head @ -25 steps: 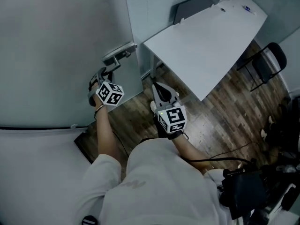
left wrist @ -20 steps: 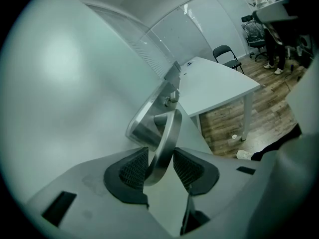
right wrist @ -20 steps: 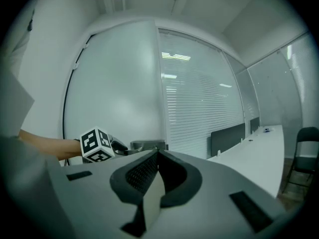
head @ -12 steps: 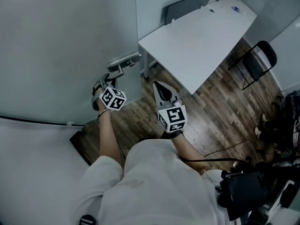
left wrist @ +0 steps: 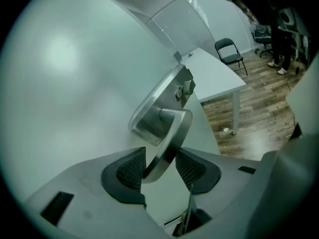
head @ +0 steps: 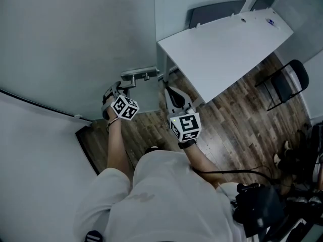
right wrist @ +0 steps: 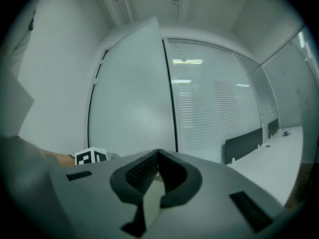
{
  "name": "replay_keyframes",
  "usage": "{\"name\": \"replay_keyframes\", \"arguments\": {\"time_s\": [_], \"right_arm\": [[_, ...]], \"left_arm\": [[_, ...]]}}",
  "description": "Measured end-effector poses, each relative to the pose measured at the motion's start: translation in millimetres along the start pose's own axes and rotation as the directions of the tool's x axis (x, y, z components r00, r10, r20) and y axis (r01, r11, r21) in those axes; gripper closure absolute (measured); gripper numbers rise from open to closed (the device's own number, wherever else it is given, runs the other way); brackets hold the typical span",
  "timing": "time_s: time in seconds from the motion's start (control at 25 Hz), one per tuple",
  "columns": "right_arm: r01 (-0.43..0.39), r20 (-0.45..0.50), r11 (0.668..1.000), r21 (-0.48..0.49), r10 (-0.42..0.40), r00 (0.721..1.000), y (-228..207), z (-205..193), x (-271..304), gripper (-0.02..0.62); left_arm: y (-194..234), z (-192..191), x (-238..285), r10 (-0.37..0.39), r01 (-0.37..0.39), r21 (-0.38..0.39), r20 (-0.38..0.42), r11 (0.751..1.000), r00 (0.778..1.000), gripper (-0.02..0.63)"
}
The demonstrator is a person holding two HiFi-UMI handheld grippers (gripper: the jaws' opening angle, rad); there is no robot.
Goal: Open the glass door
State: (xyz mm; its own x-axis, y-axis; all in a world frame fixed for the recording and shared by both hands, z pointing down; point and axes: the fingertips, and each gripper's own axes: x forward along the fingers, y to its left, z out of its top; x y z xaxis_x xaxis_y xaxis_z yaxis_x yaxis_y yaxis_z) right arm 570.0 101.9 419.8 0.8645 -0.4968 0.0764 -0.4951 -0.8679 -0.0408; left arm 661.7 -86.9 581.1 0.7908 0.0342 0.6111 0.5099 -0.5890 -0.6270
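The frosted glass door [head: 75,44] stands partly swung, its edge seen in the right gripper view [right wrist: 130,93]. Its metal lever handle [head: 140,73] juts from a steel plate [left wrist: 155,107]. My left gripper [head: 121,85] reaches the lever's end [left wrist: 172,138], which lies slanted between the two pads. The jaws [left wrist: 159,166] have just been opening, and a thin gap shows at the right pad. My right gripper [head: 167,89] hangs beside the door edge, shut and empty [right wrist: 157,156]. The left gripper's marker cube [right wrist: 91,156] shows in the right gripper view.
A white table [head: 227,44] stands close to the right of the door edge, with a black folding chair [head: 287,79] beyond it. Blinds cover the glass wall [right wrist: 214,103] ahead. Dark gear and cables [head: 262,205] lie on the wood floor at lower right.
The door and its handle have swung to the right in the head view, and my left gripper has followed the lever. My right gripper has shifted a little up.
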Motion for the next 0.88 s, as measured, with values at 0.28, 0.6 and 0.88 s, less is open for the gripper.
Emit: {"name": "replay_keyframes", "arguments": {"time_s": [0.28, 0.6, 0.88], "right_arm": [[-0.069, 0.003, 0.997, 0.030, 0.069, 0.998, -16.7, -8.0, -63.8, 0.592], [-0.230, -0.023, 0.970, 0.078, 0.233, 0.972, 2.2, -51.7, -130.7, 0.592], [-0.377, -0.021, 0.923, 0.080, 0.380, 0.925, 35.8, -58.1, -152.3, 0.592]], "left_arm": [[-26.8, -26.1, -41.5, 0.109, -0.108, 0.014, -0.136, 0.994, 0.985, 0.445], [-68.2, -64.1, -107.7, 0.225, -0.230, -0.026, -0.122, 0.973, 0.967, 0.419], [-96.6, -105.8, -162.2, 0.247, -0.249, 0.011, -0.185, 0.968, 0.951, 0.407]]}}
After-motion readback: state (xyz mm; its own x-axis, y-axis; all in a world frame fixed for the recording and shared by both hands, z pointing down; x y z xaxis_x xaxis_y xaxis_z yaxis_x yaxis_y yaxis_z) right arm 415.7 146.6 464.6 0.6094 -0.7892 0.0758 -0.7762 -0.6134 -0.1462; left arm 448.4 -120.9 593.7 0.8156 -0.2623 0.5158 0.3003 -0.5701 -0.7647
